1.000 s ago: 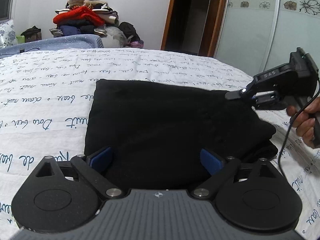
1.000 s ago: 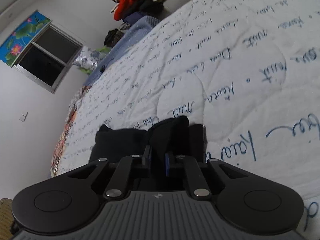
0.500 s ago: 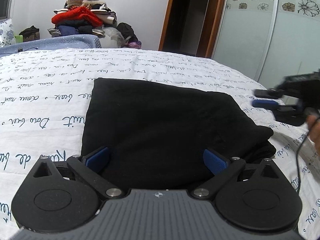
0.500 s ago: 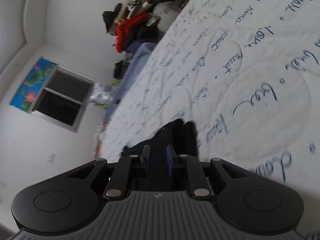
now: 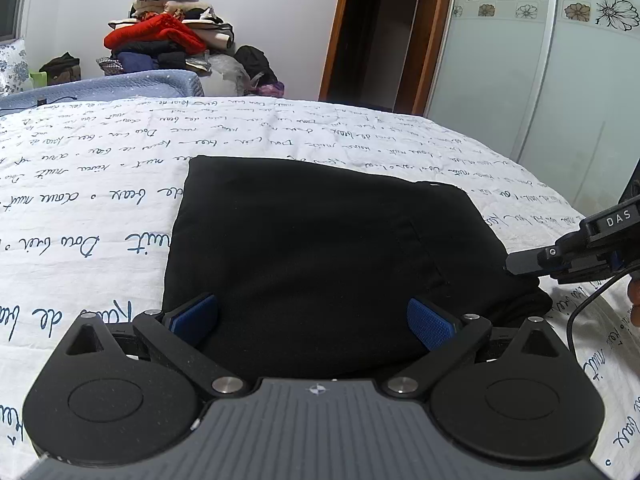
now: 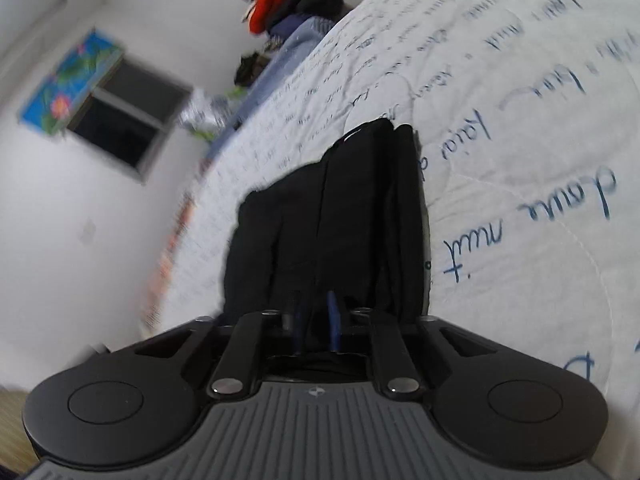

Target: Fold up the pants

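"DAS" (white) on right tool (image 5: pixel 516 263)

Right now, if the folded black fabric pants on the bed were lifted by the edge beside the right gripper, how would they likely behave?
The folded black fabric pants would probably droop and unfold: soft layers show at the edge in the right wrist view. They look unlikely to slide far on the white quilted bedcover with blue script. The right gripper looks shut at that edge.

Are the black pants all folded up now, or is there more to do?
Almost done. The black pants already lie as a neat folded block on the white bedspread. The right gripper is shut at the block's right edge, apparently pinching or tidying the layers there. The left gripper sits open over the near edge, holding nothing. What looks left is only a last tuck or fold.
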Available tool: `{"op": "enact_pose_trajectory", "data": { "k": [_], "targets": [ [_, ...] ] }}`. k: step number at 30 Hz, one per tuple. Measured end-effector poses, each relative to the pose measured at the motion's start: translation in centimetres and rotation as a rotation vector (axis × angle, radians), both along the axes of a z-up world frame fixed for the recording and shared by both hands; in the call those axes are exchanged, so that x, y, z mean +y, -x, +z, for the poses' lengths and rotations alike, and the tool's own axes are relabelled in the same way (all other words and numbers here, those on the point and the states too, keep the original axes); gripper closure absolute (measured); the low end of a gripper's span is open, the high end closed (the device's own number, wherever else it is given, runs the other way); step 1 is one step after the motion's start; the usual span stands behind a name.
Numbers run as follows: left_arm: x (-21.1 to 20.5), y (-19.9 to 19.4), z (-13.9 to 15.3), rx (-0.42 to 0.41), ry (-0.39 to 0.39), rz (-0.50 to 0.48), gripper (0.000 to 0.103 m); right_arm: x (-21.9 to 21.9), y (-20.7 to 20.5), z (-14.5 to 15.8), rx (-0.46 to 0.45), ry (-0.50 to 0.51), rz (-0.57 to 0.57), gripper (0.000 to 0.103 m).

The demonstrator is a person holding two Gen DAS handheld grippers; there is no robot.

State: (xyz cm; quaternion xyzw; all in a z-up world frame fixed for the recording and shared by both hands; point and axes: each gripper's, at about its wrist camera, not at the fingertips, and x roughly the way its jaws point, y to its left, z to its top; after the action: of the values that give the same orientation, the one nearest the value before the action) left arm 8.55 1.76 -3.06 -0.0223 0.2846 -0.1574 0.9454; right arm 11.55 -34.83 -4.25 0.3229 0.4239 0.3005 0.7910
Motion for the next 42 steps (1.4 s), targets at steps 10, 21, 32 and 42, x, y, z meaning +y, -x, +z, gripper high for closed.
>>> {"op": "enact_pose_trajectory", "data": {
  "k": [10, 21, 32, 42],
  "targets": [
    [0.0, 0.0, 0.0, -0.001, 0.003, 0.001, 0.000, -4.4, 1.0, -0.8, 0.028, -0.027, -0.084, 0.099],
    [-0.1, 0.0, 0.0, -0.002, 0.000, 0.003, 0.000, -4.0, 0.5, -0.1, 0.068, -0.121, -0.058, 0.072],
    [-0.2, 0.0, 0.0, -0.002, 0.004, 0.006, 0.000, -1.8, -0.7, -0.8, 0.109, -0.142, 0.015, 0.049],
    [-0.3, 0.0, 0.0, -0.006, 0.006, 0.001, 0.000, -1.2, 0.5, 1.3, -0.011, -0.003, 0.072, 0.094]
  ]
}}
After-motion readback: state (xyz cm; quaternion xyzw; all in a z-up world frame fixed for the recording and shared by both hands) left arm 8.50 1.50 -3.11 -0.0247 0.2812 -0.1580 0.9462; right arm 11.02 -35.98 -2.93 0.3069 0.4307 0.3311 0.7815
